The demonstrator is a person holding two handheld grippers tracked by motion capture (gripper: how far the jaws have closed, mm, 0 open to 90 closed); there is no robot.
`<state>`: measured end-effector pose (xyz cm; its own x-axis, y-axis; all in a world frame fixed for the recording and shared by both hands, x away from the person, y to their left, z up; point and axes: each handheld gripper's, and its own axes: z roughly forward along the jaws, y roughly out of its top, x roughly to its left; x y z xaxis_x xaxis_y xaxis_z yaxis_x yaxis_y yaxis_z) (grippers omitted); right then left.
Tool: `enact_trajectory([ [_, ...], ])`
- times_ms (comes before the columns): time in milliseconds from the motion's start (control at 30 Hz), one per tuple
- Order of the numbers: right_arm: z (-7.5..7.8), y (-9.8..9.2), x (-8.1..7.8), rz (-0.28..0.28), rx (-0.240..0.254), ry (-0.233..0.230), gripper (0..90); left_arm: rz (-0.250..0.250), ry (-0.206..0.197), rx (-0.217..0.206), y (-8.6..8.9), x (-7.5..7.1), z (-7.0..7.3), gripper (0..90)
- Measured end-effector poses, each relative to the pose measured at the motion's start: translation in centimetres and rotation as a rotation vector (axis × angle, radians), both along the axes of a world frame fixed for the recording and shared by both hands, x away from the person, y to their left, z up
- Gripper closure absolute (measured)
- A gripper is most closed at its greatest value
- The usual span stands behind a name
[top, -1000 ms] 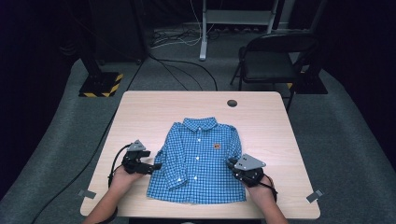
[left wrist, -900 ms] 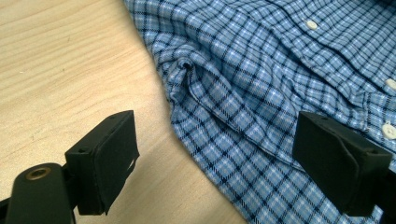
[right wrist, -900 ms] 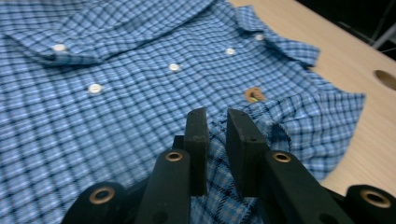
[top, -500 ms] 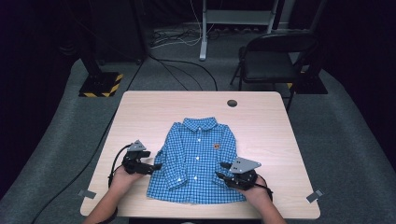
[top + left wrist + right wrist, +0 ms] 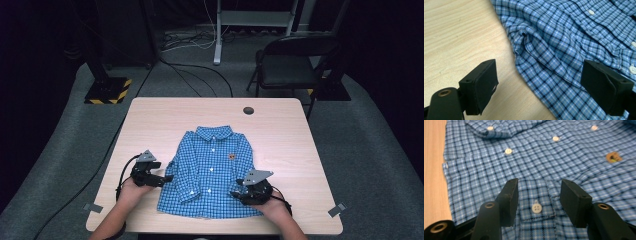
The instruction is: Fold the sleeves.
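- The blue checked shirt lies flat and face up in the middle of the table, buttons showing.
- Its long axis runs away from the person: the collar points to the far edge and the hem lies at the near edge, between the two hands.
- The right gripper sits over the shirt's near right corner, where the sleeve is folded in across the body. In the right gripper view the buttoned cuff lies straight ahead, between the two fingers, which stand on either side of it. They have just been opening and are not pressing the cloth, so the cuff lies loose.
- The left gripper rests at the shirt's left edge, beside the other folded sleeve. Its fingers stand wide apart, one over bare wood, the other over the cloth, with the sleeve's edge between them, ungripped.
- Both hands are close; I judge the right nearer its hold, since the cuff is centred in its gap.
- A fold toward the collar would run along the long axis.
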<state>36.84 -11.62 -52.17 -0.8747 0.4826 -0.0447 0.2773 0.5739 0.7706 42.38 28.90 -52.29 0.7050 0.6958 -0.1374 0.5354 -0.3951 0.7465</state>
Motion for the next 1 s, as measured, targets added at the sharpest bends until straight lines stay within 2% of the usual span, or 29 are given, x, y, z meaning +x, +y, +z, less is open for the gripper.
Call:
enact_trajectory([
  [167, -0.7, 0.3, 0.1, -0.001, -0.048, 0.020, 50.3, 0.001, -0.001, -0.002, 0.0, 0.0, 0.0, 13.7],
  [300, -0.7, 0.2, 0.2, -0.004, -0.042, 0.021, 55.8, 0.000, 0.000, 0.000, 0.0, 0.0, 0.0, 13.7],
  [533, -0.7, -0.2, 0.2, -0.010, -0.051, -0.007, 76.2, 0.000, 0.001, 0.001, 0.0, 0.0, 0.0, 13.7],
  [600, -0.6, -0.2, 0.1, -0.016, -0.052, -0.017, 78.1, 0.001, 0.000, 0.000, 0.0, 0.0, 0.0, 13.7],
  [767, -0.1, 0.0, -0.1, -0.011, -0.020, -0.027, 78.0, 0.004, 0.002, -0.003, 0.0, 0.0, 0.0, 13.8],
  [933, 0.4, 0.4, -0.4, 0.024, 0.031, -0.032, 77.5, 0.003, 0.005, 0.000, 0.0, -0.1, -0.1, 13.8],
  [1000, 0.5, 0.6, -0.4, 0.035, 0.038, -0.035, 77.5, 0.004, 0.005, 0.001, 0.0, -0.1, -0.1, 13.8],
])
